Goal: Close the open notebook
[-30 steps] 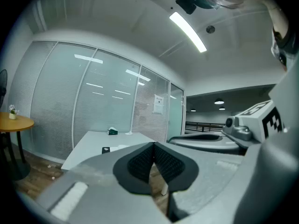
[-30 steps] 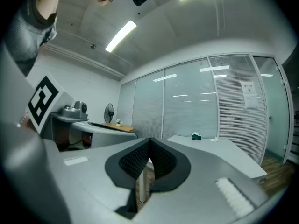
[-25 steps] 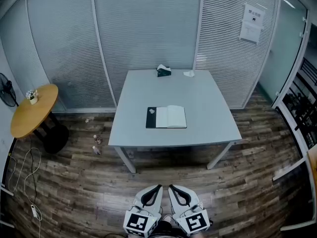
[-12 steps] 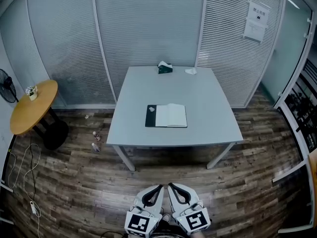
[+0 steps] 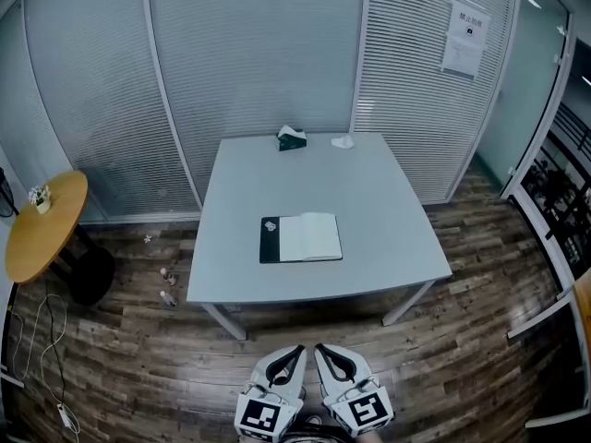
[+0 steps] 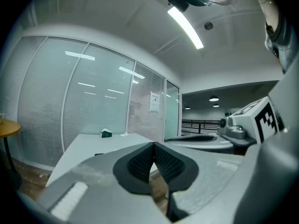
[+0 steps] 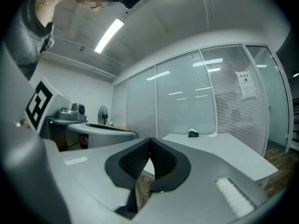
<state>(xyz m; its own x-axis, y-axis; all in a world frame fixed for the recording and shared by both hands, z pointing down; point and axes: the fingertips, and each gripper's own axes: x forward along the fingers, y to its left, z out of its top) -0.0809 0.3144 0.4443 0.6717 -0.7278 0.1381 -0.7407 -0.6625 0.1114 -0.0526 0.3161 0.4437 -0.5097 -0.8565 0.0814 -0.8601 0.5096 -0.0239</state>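
Note:
An open notebook with white pages and a dark left cover lies flat near the front of the grey table in the head view. Both grippers hang side by side at the bottom of that view, short of the table's front edge. My left gripper is shut with nothing in it, and its pads meet in the left gripper view. My right gripper is shut and empty too, its pads touching in the right gripper view. The table top shows ahead of both.
A dark green tissue box and a crumpled white tissue sit at the table's far edge. A round wooden side table stands at the left. Glass walls with blinds close the back. Cables lie on the wood floor.
The table and notebook have drawn closer and shifted a little left in the head view as I stepped forward. Both grippers stay shut side by side.

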